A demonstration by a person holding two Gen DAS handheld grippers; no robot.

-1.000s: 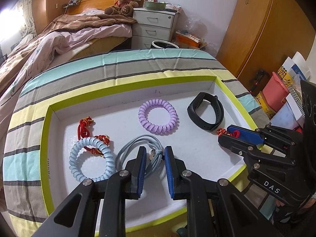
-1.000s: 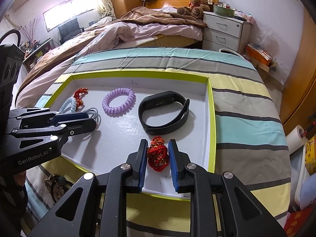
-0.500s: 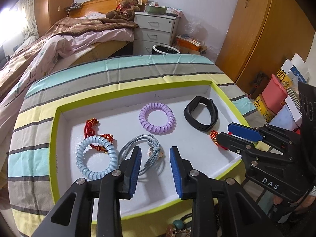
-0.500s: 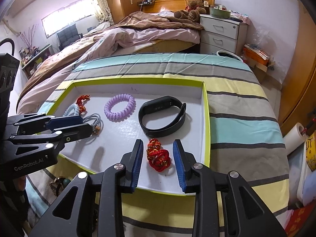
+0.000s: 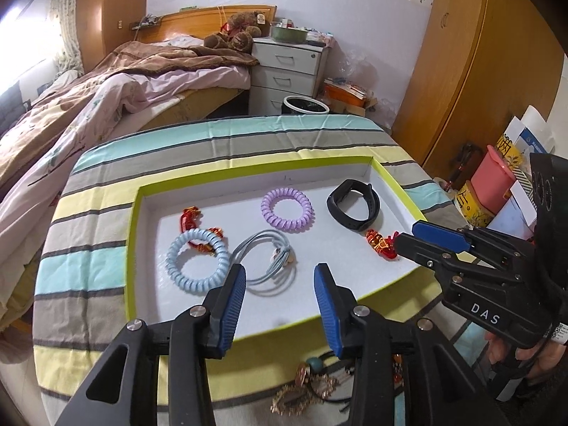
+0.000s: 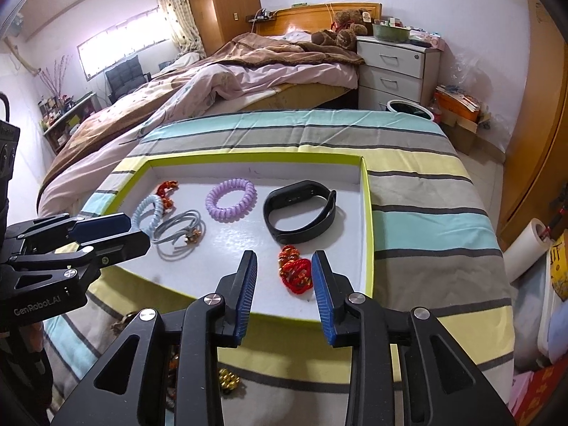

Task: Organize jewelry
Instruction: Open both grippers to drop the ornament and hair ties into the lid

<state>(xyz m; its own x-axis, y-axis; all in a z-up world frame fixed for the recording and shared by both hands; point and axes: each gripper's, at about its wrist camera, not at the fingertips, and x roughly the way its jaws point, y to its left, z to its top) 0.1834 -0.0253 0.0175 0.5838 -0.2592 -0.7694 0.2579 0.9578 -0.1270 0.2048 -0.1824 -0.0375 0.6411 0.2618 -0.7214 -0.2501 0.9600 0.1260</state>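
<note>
below the tray [image 5: 132, 248], half-hidden trinkets [image 5: 305, 387]

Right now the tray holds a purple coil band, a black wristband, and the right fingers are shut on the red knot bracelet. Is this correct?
Not quite. In the right wrist view the right gripper is open; the red knot bracelet lies loose on the tray. The purple coil band and black wristband are there.

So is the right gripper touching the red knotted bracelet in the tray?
Apart. In the right wrist view the right gripper, its jaws having just been opening, stands open around the red knotted bracelet, with white tray floor visible beside the left pad.
</note>
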